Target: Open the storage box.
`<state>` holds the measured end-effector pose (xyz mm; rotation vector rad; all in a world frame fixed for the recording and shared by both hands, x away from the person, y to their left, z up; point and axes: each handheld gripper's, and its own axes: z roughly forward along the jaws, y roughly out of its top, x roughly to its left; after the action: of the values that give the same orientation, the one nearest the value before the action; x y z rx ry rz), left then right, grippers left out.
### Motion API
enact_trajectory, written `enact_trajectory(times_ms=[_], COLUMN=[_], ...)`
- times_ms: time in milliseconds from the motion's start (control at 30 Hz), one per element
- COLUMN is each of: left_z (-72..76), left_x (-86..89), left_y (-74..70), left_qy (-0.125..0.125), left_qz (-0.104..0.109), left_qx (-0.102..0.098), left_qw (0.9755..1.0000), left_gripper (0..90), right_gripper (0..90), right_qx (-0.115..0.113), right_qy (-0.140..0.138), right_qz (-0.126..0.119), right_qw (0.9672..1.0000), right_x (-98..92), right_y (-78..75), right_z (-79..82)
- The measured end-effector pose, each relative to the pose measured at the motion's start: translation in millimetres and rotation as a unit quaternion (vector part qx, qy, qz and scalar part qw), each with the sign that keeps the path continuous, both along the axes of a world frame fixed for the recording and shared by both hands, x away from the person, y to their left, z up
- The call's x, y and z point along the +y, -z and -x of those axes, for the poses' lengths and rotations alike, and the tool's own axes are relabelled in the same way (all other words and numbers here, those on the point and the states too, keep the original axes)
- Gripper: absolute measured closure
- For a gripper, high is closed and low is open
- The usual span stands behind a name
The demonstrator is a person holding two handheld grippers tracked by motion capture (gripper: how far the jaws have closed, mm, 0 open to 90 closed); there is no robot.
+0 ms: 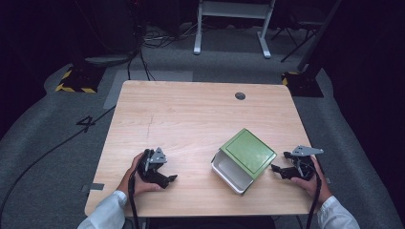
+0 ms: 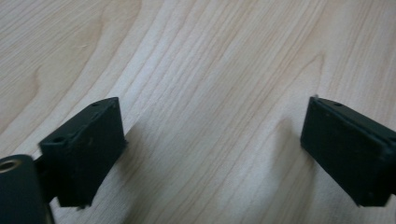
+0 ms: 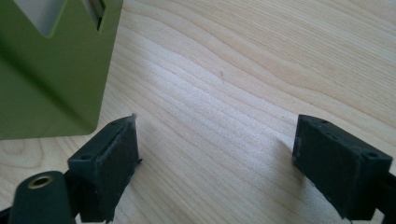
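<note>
My sleeves are white, both forearms come in at the near edge of the bench (image 1: 191, 109), one claw per hand. Left claw (image 1: 168, 180) sits low over the near-left part of the wood, grey plate on top, cable trailing back toward me; in the left gripper view its jaws stand wide apart w/ bare woodgrain between them, nothing gripped. Right claw (image 1: 279, 169) is at the near-right edge, pointing left toward the green box (image 1: 247, 154), just beside it but apart from it as far as I can tell. In the right gripper view its jaws are also spread wide, bare wood between, and the box's green wall (image 3: 51, 70) rises at upper left just past the left-hand jaw, w/ a notch cut in its top edge showing pale inside. From the high view the box sits right of centre, turned at an angle to the bench edges; flat green top w/ a raised border, and a white inner part (image 1: 230, 171) sticks out on the side toward me, like a drawer or tray partly slid out – can't tell which. Further on, the bench is bare light wood w/ a round grey cable hole (image 1: 240, 96) near the far edge. Beyond that: grey carpet, a black "4" (image 1: 86, 122) marked on the floor at left, loose cables, yellow-black striped bases (image 1: 76, 81) either side, white frame legs (image 1: 231, 26) at the back, rest is dark.
</note>
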<state>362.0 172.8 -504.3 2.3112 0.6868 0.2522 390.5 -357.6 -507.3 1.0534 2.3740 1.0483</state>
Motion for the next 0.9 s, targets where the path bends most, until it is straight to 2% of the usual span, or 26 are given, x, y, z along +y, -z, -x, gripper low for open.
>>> enact_trajectory(times_ms=[33,67,200,300,433,500,533,567,633,733,900], left_z=[0.4,0.4,7.3,11.7,20.2,24.4,27.4,27.4,29.5,32.0,39.0], left_x=[-1.8,-1.8,-10.8,-19.8,-35.1,-44.4,-54.9,-54.9,-65.8,-80.5,-106.2], left_y=[-1.5,-1.5,-10.1,-17.5,-27.9,-33.5,-38.8,-38.8,-43.3,-49.9,-59.1], left_qy=[0.009,0.009,0.037,0.054,0.086,0.102,0.119,0.119,0.133,0.155,0.191], left_qz=[0.000,0.000,0.020,0.035,0.047,0.052,0.055,0.055,0.058,0.066,0.065], left_qx=[0.003,0.003,0.003,-0.001,-0.010,-0.016,-0.020,-0.020,-0.023,-0.031,-0.042], left_qw=[1.0000,1.0000,0.9991,0.9979,0.9951,0.9933,0.9912,0.9912,0.9892,0.9853,0.9785], left_gripper=[17.9,17.8,17.9,19.8,22.0,21.8,21.8,21.9,21.9,21.9,22.1], right_gripper=[14.3,14.3,14.3,14.3,14.3,14.3,14.3,14.3,14.2,14.3,14.3], right_qx=[0.000,0.000,0.000,0.000,0.000,0.001,0.000,0.000,0.000,0.000,0.000], right_qy=[0.000,0.000,-0.001,-0.001,0.001,0.001,0.001,0.001,0.000,0.000,0.000], right_qz=[0.000,0.000,0.001,0.000,0.001,0.000,0.001,0.001,0.001,0.001,0.001], right_qw=[1.0000,1.0000,1.0000,1.0000,1.0000,1.0000,1.0000,1.0000,1.0000,1.0000,1.0000], right_x=[0.0,0.0,0.0,0.3,0.4,0.6,0.6,0.6,0.7,0.7,0.7], right_y=[0.0,0.0,-0.1,-0.1,-0.1,-0.1,-0.1,-0.1,-0.1,-0.1,-0.1], right_z=[0.0,0.0,-0.3,-0.5,-0.4,-0.4,-0.6,-0.6,-0.9,-0.8,-0.8])
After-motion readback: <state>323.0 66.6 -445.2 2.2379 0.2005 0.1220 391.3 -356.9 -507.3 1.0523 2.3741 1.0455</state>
